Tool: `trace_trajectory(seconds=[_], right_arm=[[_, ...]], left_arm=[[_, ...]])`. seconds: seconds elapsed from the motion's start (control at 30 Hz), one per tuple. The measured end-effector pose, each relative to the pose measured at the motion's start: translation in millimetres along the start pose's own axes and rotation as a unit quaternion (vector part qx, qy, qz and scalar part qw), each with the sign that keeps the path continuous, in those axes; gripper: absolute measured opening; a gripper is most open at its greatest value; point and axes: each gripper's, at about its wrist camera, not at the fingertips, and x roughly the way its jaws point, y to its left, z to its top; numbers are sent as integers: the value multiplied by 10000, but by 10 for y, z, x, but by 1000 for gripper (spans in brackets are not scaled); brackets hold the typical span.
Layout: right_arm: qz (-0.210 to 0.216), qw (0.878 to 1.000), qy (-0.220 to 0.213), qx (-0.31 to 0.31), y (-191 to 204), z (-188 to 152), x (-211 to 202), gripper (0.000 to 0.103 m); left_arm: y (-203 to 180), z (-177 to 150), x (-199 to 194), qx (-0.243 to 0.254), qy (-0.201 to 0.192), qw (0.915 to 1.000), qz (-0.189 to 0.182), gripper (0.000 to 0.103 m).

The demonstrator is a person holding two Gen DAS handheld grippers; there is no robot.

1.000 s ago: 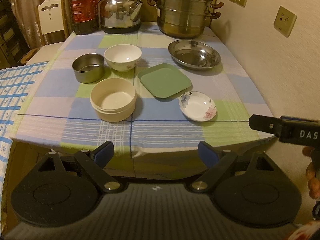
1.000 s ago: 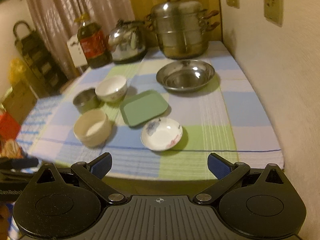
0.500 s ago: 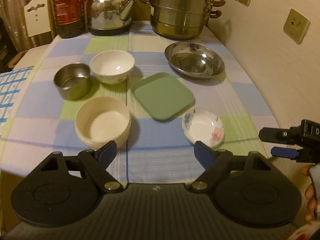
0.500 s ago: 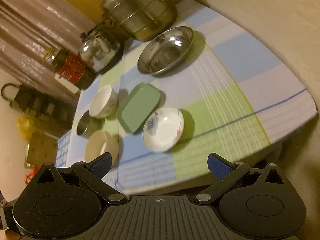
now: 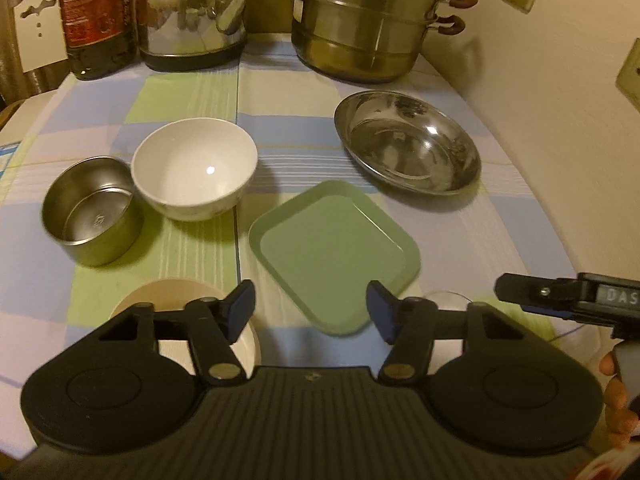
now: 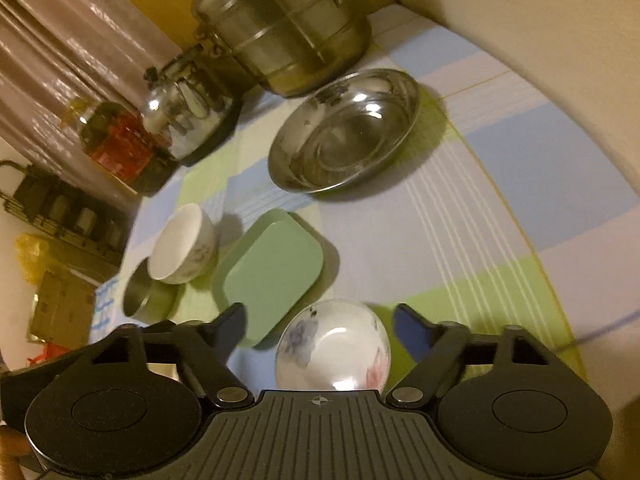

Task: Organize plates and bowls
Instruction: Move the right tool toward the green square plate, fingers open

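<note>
On the checked tablecloth lie a green square plate (image 5: 334,252) (image 6: 272,272), a white bowl (image 5: 194,168) (image 6: 182,246), a small steel bowl (image 5: 94,210) (image 6: 140,296), a wide steel dish (image 5: 408,142) (image 6: 344,130), a cream bowl (image 5: 176,296) and a small flowered dish (image 6: 332,350). My left gripper (image 5: 312,312) is open over the green plate's near corner, its left finger over the cream bowl. My right gripper (image 6: 320,328) is open, tilted, with the flowered dish between its fingers; it shows at the right of the left wrist view (image 5: 560,296).
At the table's back stand an oil bottle (image 5: 96,20), a steel kettle (image 5: 192,12) and a stacked steamer pot (image 5: 364,20) (image 6: 280,28). A wall runs along the right side. A chair back (image 5: 38,36) stands far left.
Both grippers have moved forward over the table. The left now hovers at the green plate. The right has rolled sideways and closed in around the flowered dish.
</note>
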Motion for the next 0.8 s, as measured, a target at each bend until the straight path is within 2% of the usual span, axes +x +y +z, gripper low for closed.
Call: trace_trajectory(seconds=[0.1,0.3,0.63,0.8], right_arm=[[-82,9999,-2,-101,29,55,212,62],[-258,9992,105,-304,106,124,613,45],[-551,9978,245,-290,155,230,1008,30],[-699,9967,210,-355,186,249,1076,21]], left_arm=[[55,87,148,14,86,9999,-62,45],[132,221,368,107,212,9997,-45,44],[309,348,725,147,572,9983,21,36],[386,399,891,78,777,9969,-24,26]])
